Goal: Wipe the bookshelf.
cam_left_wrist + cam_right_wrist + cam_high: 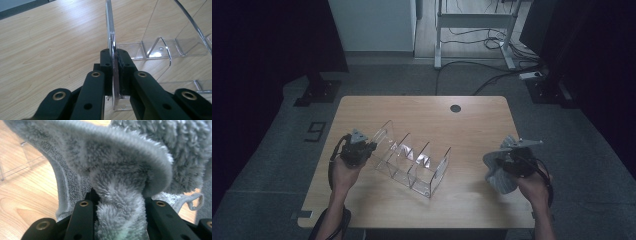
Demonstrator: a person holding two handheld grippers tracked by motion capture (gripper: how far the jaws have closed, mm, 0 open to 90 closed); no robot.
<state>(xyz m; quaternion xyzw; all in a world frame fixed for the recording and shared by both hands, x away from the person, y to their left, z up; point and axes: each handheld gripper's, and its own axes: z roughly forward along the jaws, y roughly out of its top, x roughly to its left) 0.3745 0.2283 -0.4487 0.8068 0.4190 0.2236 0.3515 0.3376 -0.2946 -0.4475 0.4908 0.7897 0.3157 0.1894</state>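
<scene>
Clear acrylic fills the grip of the left gripper: its 2 black jaws are pressed nearly together on the thin end wall of the transparent organizer, with the plate's edge standing upright between the pads. In the high view this gripper sits near the left edge of the wooden table, and the organizer stretches from it on a slant toward the middle, its 3 open compartments lying side by side.

Grey fleece bulges out of the right gripper, whose jaws stand a little apart, clamped on a thick fold of the fluffy grey cloth; the rest of the cloth flops over and around the jaws. From above, that cloth hangs at the right gripper near the table's right edge, well apart from the organizer. A small dark round hole marks the far edge of the table.
</scene>
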